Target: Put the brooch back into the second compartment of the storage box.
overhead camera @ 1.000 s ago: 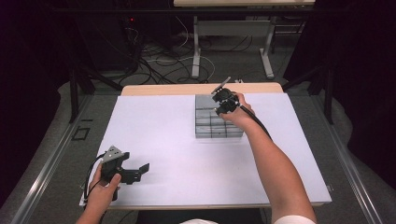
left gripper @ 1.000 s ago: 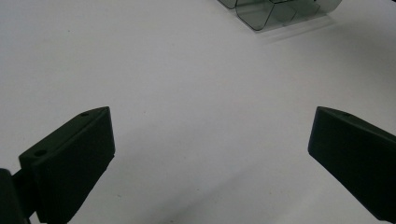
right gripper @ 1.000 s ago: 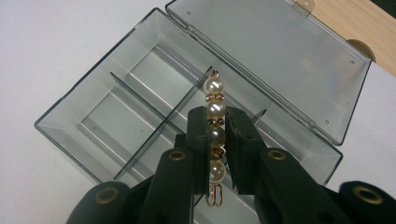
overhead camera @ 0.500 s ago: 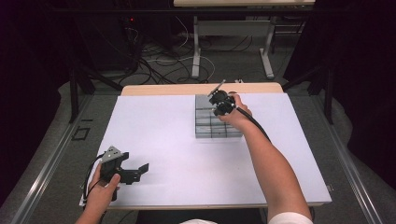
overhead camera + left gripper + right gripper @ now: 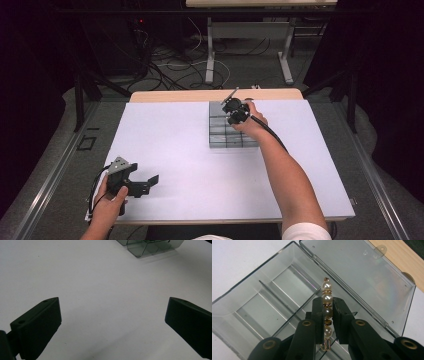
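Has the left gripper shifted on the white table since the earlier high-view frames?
No. The left gripper sits at the same spot near the table's front left corner, jaws open.

your right gripper (image 5: 327, 315) had matt black plastic jaws with brass-looking rivets, and between them sat a strand of glossy pearl beads (image 5: 327, 305) on gold-toned metal links. beneath it lay a clear, smooth, shiny plastic box (image 5: 294, 287); beyond that, matt white table covering (image 5: 239, 255) and pale wood.
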